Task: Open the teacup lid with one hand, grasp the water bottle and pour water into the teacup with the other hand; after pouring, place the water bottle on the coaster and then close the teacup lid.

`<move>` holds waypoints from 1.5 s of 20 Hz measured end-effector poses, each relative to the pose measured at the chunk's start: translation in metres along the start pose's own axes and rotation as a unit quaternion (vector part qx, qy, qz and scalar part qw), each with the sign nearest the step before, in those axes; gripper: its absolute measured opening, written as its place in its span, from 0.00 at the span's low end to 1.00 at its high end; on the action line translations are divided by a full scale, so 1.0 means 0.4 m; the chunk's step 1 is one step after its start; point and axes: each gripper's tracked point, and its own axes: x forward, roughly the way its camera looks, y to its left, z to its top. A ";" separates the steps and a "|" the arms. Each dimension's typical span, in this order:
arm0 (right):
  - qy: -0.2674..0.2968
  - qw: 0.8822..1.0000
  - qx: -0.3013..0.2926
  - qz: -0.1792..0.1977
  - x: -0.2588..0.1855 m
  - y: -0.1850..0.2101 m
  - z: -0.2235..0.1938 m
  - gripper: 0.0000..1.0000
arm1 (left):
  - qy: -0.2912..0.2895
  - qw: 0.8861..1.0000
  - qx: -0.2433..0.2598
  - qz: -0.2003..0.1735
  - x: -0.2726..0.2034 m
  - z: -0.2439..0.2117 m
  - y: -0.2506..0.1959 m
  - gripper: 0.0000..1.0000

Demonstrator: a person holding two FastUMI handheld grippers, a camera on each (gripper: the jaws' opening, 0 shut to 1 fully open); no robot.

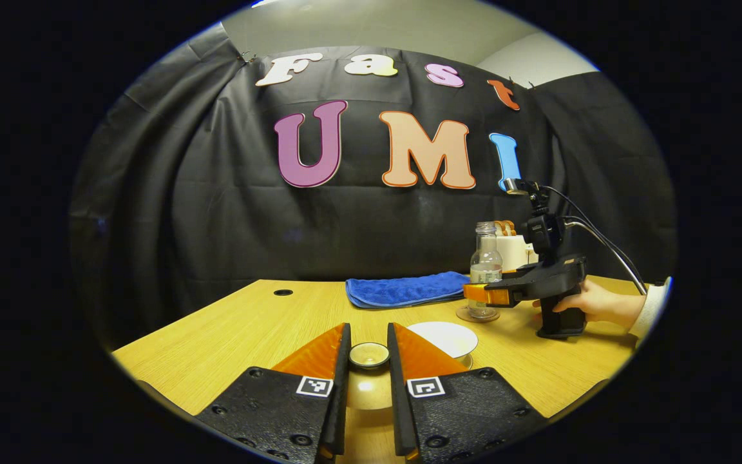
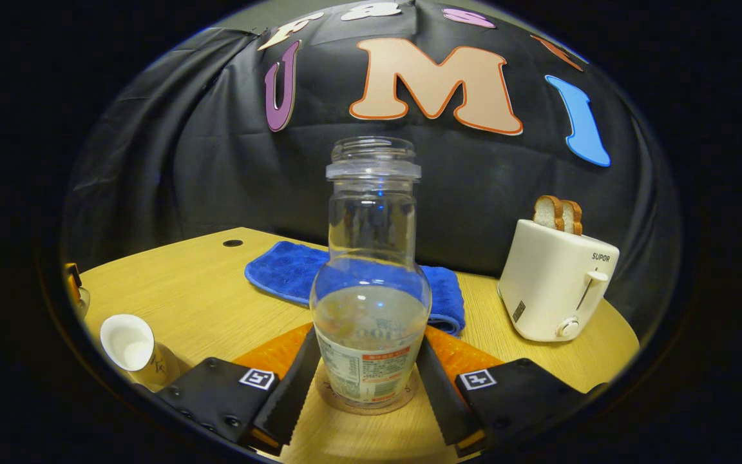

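Note:
In the left gripper view my left gripper (image 1: 369, 356) is shut on the round knob of the teacup lid (image 1: 368, 386), held just in front and left of the open white teacup (image 1: 445, 338). Farther right the clear water bottle (image 1: 485, 267) stands on the round coaster (image 1: 474, 316), with my right gripper (image 1: 491, 295) around it and a hand (image 1: 593, 303) on the handle. In the right gripper view the water bottle (image 2: 371, 290), partly filled and uncapped, stands upright on the coaster (image 2: 363, 405). My right gripper (image 2: 368, 361) has both fingers against its lower sides. The teacup (image 2: 127, 345) shows at lower left.
A folded blue towel (image 2: 281, 267) lies behind the bottle near the wall. A white toaster (image 2: 561, 290) with bread slices (image 2: 558, 212) stands at the right. The wooden table (image 1: 229, 328) has a small cable hole (image 1: 283, 292) at the back left.

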 end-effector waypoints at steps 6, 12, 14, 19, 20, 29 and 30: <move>-0.003 1.000 0.009 -0.003 -0.021 -0.008 -0.004 0.99 | -0.001 1.000 0.000 -0.010 0.006 -0.002 -0.011 0.27; -0.010 1.000 0.021 -0.001 -0.057 -0.021 -0.007 0.99 | -0.001 0.999 0.000 -0.047 0.048 -0.001 -0.051 0.27; -0.009 0.999 0.031 -0.002 -0.072 -0.034 -0.014 0.92 | 0.000 0.997 0.001 -0.074 0.064 -0.002 -0.078 0.27; -0.027 0.998 0.057 -0.002 -0.133 -0.058 -0.013 0.92 | 0.002 0.992 0.000 -0.123 0.096 -0.006 -0.124 0.27; -0.032 0.998 0.057 -0.003 -0.148 -0.063 -0.012 0.92 | 0.003 0.992 0.000 -0.127 0.105 -0.004 -0.129 0.27; -0.085 0.995 0.060 -0.005 -0.302 -0.096 -0.006 0.92 | 0.033 0.986 0.011 -0.163 0.174 -0.028 -0.187 0.27; -0.095 0.994 0.060 -0.008 -0.317 -0.101 -0.002 0.92 | 0.033 0.986 0.011 -0.165 0.178 -0.027 -0.189 0.27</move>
